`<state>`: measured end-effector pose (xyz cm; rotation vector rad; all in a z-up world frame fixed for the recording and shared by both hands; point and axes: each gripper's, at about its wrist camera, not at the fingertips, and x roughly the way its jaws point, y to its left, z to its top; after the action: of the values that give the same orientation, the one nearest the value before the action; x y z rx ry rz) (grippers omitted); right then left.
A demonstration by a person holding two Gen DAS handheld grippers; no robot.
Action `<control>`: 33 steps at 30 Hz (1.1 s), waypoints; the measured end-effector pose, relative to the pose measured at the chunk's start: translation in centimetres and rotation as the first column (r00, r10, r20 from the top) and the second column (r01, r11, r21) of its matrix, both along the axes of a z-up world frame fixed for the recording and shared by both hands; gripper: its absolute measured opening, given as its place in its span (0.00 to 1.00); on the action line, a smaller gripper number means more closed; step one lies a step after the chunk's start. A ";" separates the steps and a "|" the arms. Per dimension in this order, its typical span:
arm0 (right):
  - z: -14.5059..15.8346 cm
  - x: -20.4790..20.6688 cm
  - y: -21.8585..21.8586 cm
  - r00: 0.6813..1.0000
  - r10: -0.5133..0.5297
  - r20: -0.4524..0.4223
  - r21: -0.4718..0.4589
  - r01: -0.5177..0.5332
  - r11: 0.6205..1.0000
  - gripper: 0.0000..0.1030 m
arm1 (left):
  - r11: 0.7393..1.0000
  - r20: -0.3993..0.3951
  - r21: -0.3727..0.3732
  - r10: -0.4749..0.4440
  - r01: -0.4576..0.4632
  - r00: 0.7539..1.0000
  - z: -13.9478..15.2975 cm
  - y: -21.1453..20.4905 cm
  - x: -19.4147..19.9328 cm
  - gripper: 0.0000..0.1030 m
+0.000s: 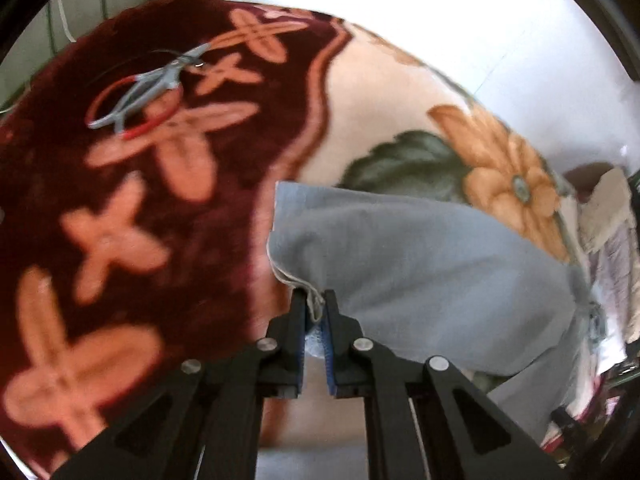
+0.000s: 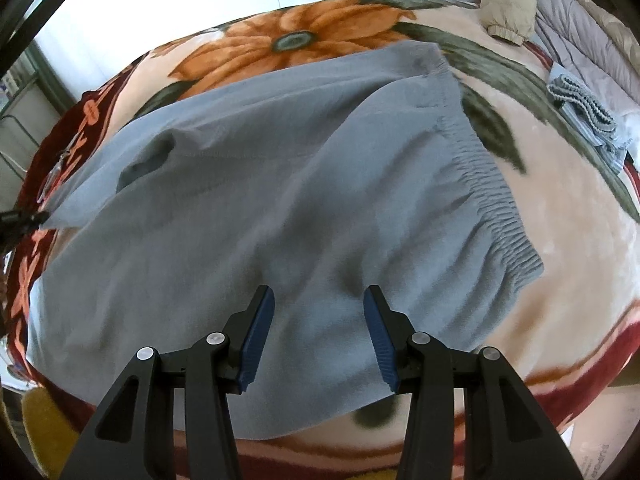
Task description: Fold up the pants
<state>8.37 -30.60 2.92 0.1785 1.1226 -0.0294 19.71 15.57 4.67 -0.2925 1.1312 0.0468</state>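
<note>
Grey pants (image 2: 288,184) lie spread on a flowered blanket (image 2: 560,248), the gathered waistband (image 2: 496,192) to the right. My left gripper (image 1: 314,300) is shut on the hem of a pant leg (image 1: 400,264) and holds it raised off the blanket. In the right wrist view the left gripper (image 2: 24,218) shows at the far left edge, pinching that leg end. My right gripper (image 2: 318,312) is open and empty, hovering just above the seat of the pants near their front edge.
Grey and red scissors (image 1: 140,92) lie on the dark red blanket border (image 1: 120,220). A beige jacket (image 2: 508,0), a quilted cover (image 2: 580,40) and folded grey cloth (image 2: 584,108) sit at the far right. White floor (image 1: 440,8) lies beyond the bed.
</note>
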 end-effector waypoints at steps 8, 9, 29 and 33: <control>1.5 -2.8 -4.1 0.998 -0.066 -0.010 -0.024 0.065 0.998 0.46 | 0.989 -0.049 0.141 0.050 -0.043 0.998 -3.1 0.1 0.3 0.33; 1.5 -3.1 -4.7 0.997 -0.077 -0.010 -0.019 0.077 0.997 0.46 | 0.989 -0.046 0.138 0.056 -0.050 0.997 -2.8 0.0 -0.1 0.34; -2.7 -2.8 -12.0 0.952 -0.305 -0.034 0.313 0.300 0.901 0.46 | 0.979 -0.001 0.044 -0.200 0.200 0.980 0.4 -13.5 -15.9 0.66; -3.3 -2.1 -11.4 0.945 -0.325 -0.045 0.329 0.321 0.888 0.43 | 0.975 -0.056 0.011 -0.220 0.221 0.974 -1.0 -15.1 -16.7 0.66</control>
<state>6.22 -42.05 -0.42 0.6689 1.0702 -0.1364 3.00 0.46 3.67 -0.1496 1.2107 -0.1326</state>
